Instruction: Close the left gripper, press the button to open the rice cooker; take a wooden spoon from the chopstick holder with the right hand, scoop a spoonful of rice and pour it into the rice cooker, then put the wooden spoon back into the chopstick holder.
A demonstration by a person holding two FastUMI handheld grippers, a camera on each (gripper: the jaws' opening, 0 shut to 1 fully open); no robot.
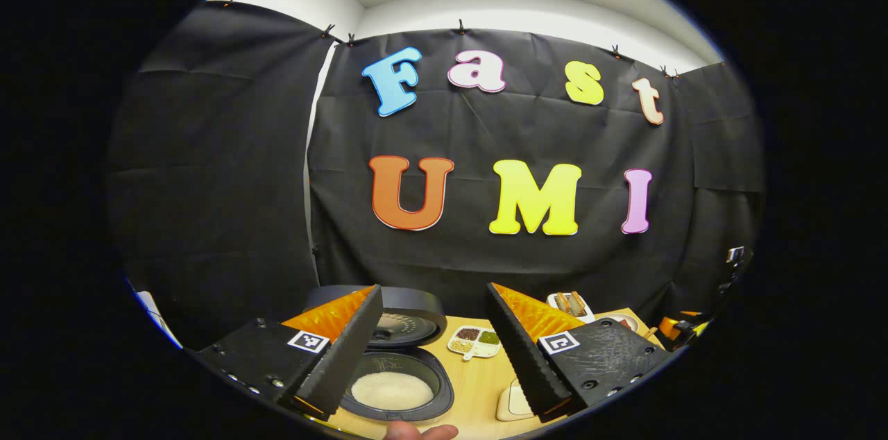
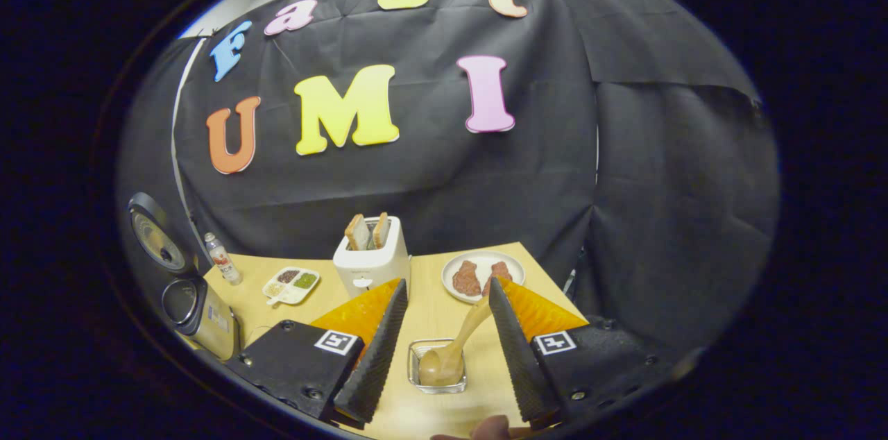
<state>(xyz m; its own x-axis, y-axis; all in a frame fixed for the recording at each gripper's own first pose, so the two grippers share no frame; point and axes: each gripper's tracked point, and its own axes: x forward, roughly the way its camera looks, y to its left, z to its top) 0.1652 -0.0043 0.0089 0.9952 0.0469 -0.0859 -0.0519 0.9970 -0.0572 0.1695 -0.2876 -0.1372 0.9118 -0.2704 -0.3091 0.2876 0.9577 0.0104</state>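
Pale wooden surface (image 2: 430,308) against black cloth wall; rice cooker (image 1: 399,384) already open, round lid (image 1: 409,318) tipped back, white grains lying in its dark smooth pot, so button step looks done. Left gripper (image 1: 433,346) above it with jaws wide and empty. Right gripper (image 2: 444,343) also wide, holding nothing, wooden spoon (image 2: 451,350) resting bowl-down in a small clear square dish (image 2: 437,367), curved handle leaning by the right finger; return to the chopstick holder apparently still left.

Ridged fingers (image 1: 527,350) (square markers); screwed mounts
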